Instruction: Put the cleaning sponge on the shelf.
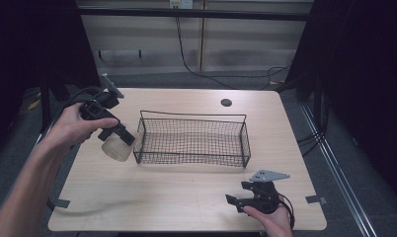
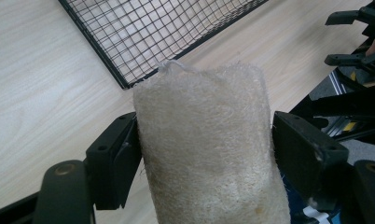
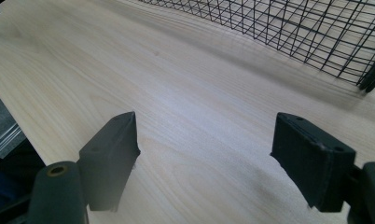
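Observation:
My left gripper [image 1: 118,137] is shut on a pale, fibrous loofah sponge [image 1: 116,146], held just above the table beside the left end of the black wire basket [image 1: 192,159]. In the left gripper view the loofah sponge [image 2: 209,149] stands between both jaws, with a corner of the wire basket [image 2: 129,56] beyond it. My right gripper [image 1: 232,201] rests low near the table's front right edge, open, with nothing between its fingers. In the right gripper view the gripper [image 3: 204,149] points over bare wood toward the wire basket [image 3: 316,32].
The wooden table [image 1: 186,197] has a round cable hole [image 1: 226,102] at the back. Strips of tape [image 1: 316,199] mark the front corners. Cables run over the floor behind the table. The right gripper [image 2: 358,37] shows far off in the left gripper view.

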A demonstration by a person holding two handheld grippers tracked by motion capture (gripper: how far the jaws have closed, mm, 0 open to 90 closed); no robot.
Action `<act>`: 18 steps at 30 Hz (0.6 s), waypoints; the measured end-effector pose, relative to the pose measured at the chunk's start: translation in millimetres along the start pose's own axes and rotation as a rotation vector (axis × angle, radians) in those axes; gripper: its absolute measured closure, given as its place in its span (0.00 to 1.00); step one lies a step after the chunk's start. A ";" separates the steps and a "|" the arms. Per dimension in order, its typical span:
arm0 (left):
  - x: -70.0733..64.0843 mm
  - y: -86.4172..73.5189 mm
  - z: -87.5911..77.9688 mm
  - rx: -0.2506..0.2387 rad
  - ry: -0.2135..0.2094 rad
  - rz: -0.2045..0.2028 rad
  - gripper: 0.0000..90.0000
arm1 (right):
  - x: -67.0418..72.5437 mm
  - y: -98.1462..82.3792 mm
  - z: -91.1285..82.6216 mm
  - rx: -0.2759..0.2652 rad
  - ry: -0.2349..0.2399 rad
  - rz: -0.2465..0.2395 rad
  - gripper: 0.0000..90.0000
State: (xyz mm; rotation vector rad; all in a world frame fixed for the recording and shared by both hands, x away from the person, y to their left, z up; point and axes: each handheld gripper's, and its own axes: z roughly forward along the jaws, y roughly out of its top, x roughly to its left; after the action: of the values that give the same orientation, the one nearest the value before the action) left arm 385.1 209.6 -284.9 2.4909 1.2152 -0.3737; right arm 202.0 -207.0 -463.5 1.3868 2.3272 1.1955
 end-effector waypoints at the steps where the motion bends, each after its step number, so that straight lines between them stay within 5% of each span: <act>1: -1.0 1.5 0.2 -0.002 0.004 0.000 0.29 | 0.0 0.0 0.0 0.000 0.000 0.000 0.25; 10: -4.4 19.6 8.5 0.005 0.011 -0.026 0.29 | 0.4 -0.4 -0.3 -0.002 0.002 -0.001 0.24; 18: -6.9 36.8 15.3 0.018 0.063 -0.072 0.29 | 0.7 -0.5 -0.1 0.001 0.002 -0.003 0.24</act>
State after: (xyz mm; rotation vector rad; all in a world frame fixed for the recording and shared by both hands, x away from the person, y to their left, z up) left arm 409.1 177.2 -289.2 2.4960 1.3346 -0.3283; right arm 201.2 -206.7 -463.7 1.3823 2.3309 1.1958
